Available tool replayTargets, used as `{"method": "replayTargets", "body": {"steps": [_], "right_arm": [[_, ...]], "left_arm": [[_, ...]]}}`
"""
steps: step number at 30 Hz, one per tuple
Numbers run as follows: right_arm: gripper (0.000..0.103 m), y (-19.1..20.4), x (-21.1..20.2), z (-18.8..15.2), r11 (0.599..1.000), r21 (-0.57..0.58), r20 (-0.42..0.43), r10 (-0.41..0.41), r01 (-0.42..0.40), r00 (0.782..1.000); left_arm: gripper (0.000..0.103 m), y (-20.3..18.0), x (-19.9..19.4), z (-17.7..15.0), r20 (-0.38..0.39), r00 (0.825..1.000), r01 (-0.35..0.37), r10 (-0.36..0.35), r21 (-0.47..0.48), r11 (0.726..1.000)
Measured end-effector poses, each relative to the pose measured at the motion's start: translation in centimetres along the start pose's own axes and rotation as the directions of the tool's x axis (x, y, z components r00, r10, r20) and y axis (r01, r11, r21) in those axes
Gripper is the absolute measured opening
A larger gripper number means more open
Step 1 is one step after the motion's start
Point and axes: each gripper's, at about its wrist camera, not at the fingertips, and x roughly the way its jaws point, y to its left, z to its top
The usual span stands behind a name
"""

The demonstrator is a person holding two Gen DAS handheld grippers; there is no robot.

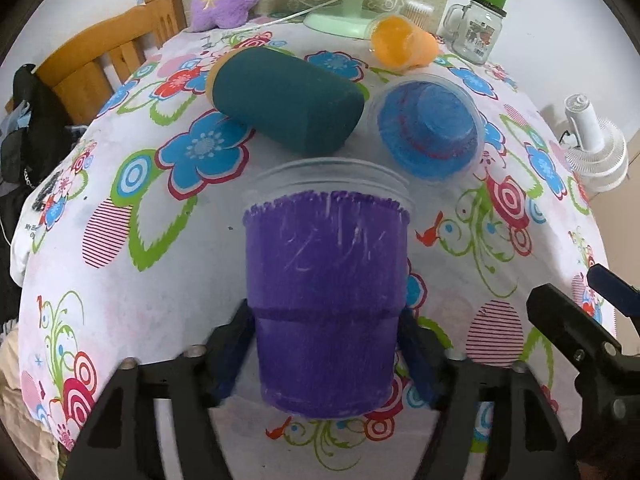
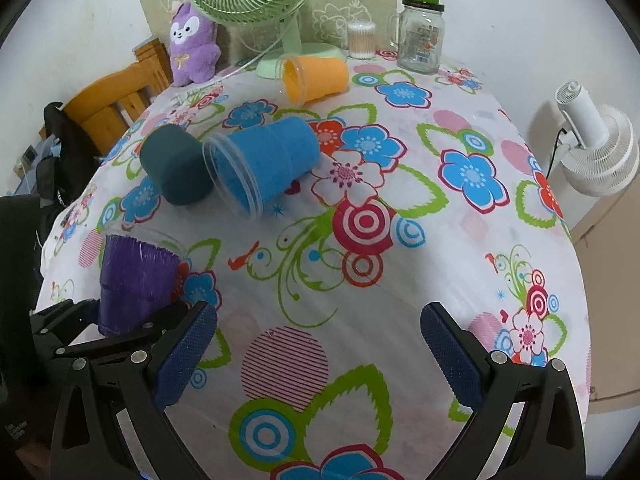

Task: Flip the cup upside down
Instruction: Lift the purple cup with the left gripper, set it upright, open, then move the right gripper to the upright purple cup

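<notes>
The left gripper (image 1: pixel 326 344) is squeezed tight on the purple cup (image 1: pixel 326 300), low down near its bottom. The cup's mouth points up, just above the desk (image 2: pixel 400 320). The right gripper (image 2: pixel 320 352) is wide open and holds nothing (it waits nearby). The grab looks done, so next I think the hand must turn the cup over. I cannot tell if the cup's bottom touches the desk.
</notes>
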Motion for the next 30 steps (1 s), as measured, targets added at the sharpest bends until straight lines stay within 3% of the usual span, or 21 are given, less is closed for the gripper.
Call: {"method": "replayTargets", "body": {"steps": [5, 19, 22, 27, 30], "right_arm": [[0.103, -0.2, -0.9, 0.4, 1.0, 0.011, -0.008, 0.002, -0.002, 1.0], [0.103, 1.7, -4.9, 2.6, 0.999, 0.019, 0.036, 0.028, -0.029, 0.999], [0.103, 2.8, -5.2, 2.3, 0.999, 0.034, 0.058, 0.026, -0.028, 0.998], [0.103, 5.7, -6.1, 1.0, 1.0, 0.028, 0.139, -0.015, 0.011, 0.99], [0.103, 7.4, -6.5, 0.0, 0.997, 0.067, 0.173, -0.044, 0.033, 0.984]], "left_arm": [[0.092, -0.1, -1.4, 0.1, 0.02, 1.0, 0.006, -0.007, 0.032, 0.999], [0.096, 1.3, -7.1, 1.3, 0.053, 0.999, -0.001, -0.004, 0.104, 0.995], [0.096, 2.9, -7.6, 1.0, 0.042, 0.998, 0.037, -0.043, 0.124, 0.992], [0.096, 5.1, -7.8, 0.6, 0.022, 0.997, 0.065, -0.071, 0.197, 0.978], [0.096, 6.3, -7.9, 0.4, 0.007, 0.994, 0.101, -0.107, 0.282, 0.954]]}}
